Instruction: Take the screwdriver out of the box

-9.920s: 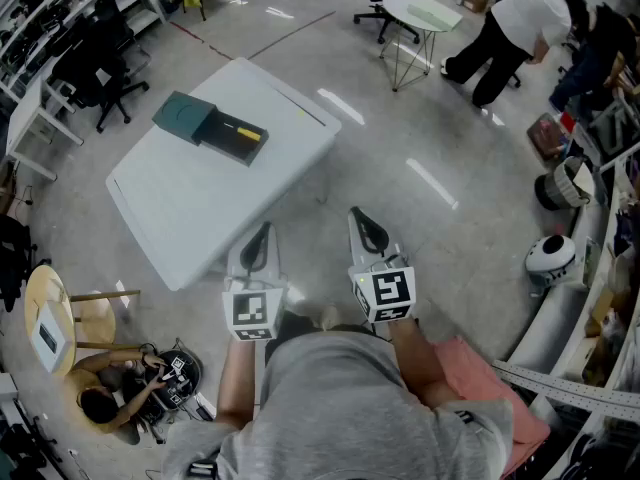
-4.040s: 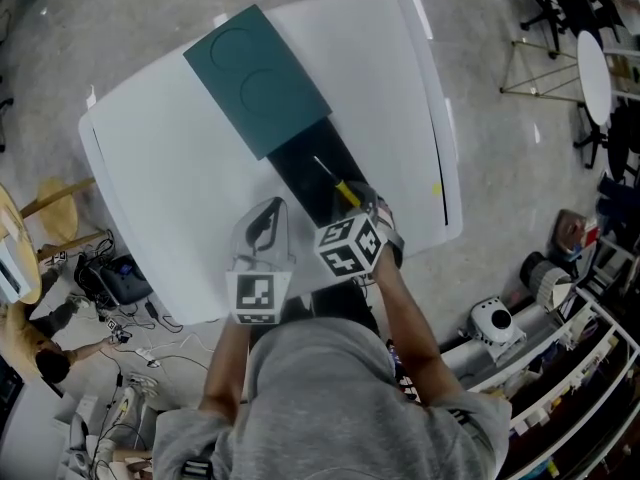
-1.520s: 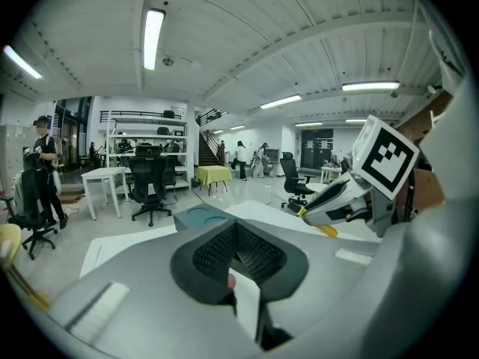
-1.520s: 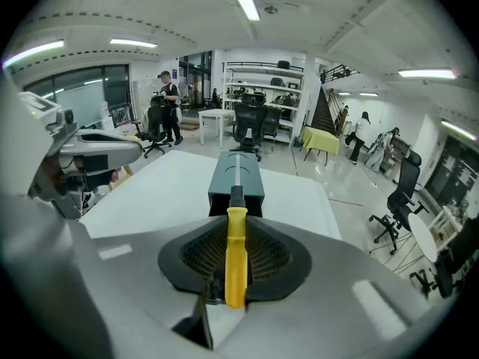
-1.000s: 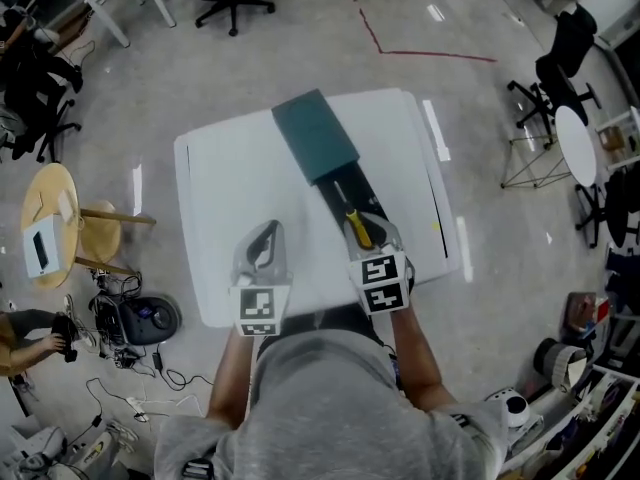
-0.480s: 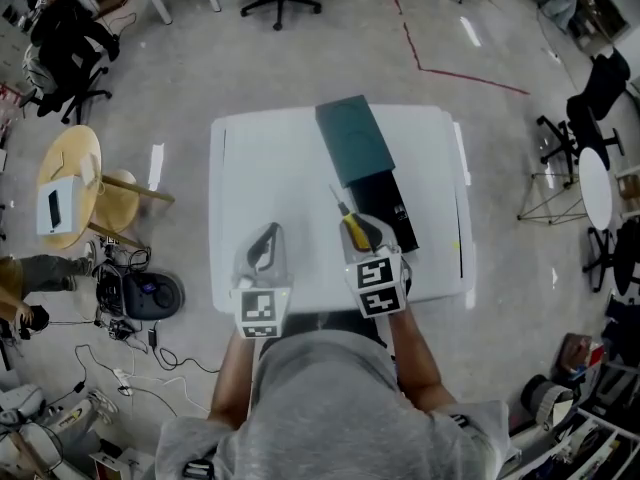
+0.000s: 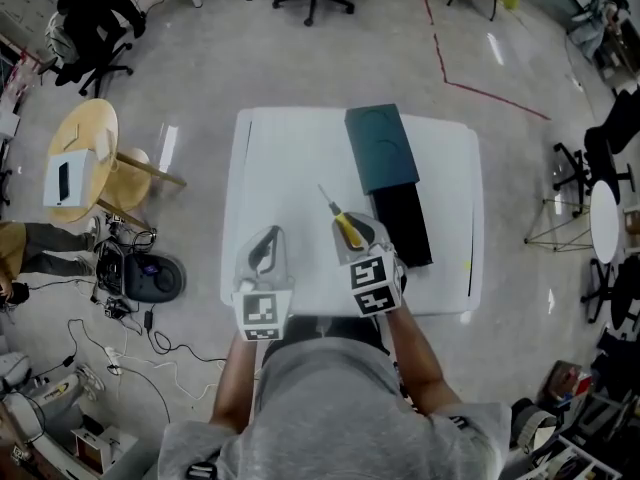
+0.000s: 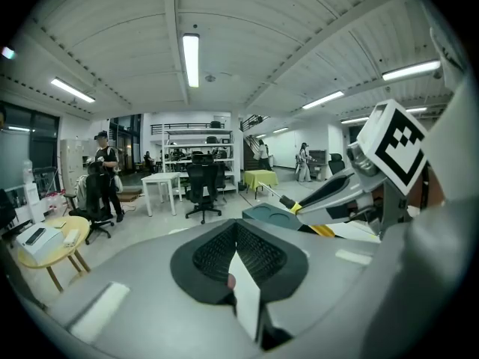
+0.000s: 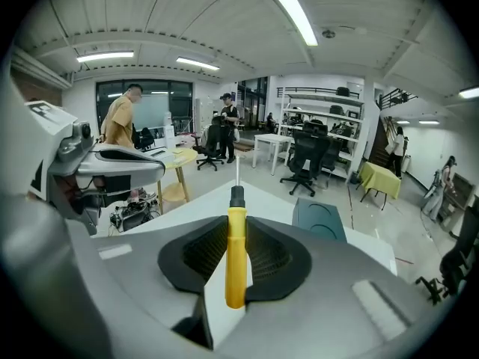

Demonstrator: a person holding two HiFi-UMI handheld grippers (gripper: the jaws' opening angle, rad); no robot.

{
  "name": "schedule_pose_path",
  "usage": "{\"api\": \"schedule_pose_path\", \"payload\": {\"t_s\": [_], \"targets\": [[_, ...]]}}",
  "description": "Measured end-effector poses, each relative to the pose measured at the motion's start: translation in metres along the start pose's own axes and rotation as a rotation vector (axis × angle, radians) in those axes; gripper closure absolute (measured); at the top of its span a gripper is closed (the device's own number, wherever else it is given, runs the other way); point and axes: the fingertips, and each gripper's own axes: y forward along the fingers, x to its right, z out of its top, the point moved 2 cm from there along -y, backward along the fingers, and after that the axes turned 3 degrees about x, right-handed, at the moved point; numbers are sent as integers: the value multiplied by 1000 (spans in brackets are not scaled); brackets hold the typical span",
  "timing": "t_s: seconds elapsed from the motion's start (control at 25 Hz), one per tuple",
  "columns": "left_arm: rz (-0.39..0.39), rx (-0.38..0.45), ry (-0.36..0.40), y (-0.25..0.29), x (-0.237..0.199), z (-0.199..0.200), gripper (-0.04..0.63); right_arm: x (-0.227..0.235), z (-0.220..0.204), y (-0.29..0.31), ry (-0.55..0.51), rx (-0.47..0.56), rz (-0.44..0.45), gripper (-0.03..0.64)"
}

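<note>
The white desk (image 7: pixel 290 158) fills the middle of the head view, with the person standing at its near edge. The box lies along the desk's right side. Its teal sleeve (image 7: pixel 381 148) reaches the far edge. Its black tray (image 7: pixel 402 226) is slid out of the sleeve toward the near edge.

The right gripper (image 7: pixel 356 236) hangs over the desk's middle, just left of the tray, with its jaws pinched on the yellow handle of the screwdriver (image 9: pixel 236 253). The handle stands upright between the pads in the right gripper view, and the thin shaft points on toward the far left corner.

The left gripper (image 7: pixel 263 251) is over the near left part of the desk. Its jaws are pressed together with nothing between them.

A second ago the right gripper and the screwdriver were over the tray. Half a second ago they were at its left rim. Now they are beside it and clear of it, above bare desk, and no yellow shows in the tray.

I judge the screwdriver out of the box, so the task's core is met. What seems left is to put the tool down on open desk and let go.
</note>
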Motion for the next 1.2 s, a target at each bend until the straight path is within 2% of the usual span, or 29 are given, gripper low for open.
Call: {"api": "schedule_pose_path", "payload": {"t_s": [0.28, 0.56, 1.2], "targets": [[45, -10, -41, 15, -19, -11, 583, 1, 8, 28, -37, 4, 21, 540], [95, 16, -77, 55, -45, -9, 583, 17, 13, 63, -48, -4, 39, 540], [86, -20, -104, 150, -74, -49, 583, 44, 12, 171, -23, -48, 106, 540]]}}
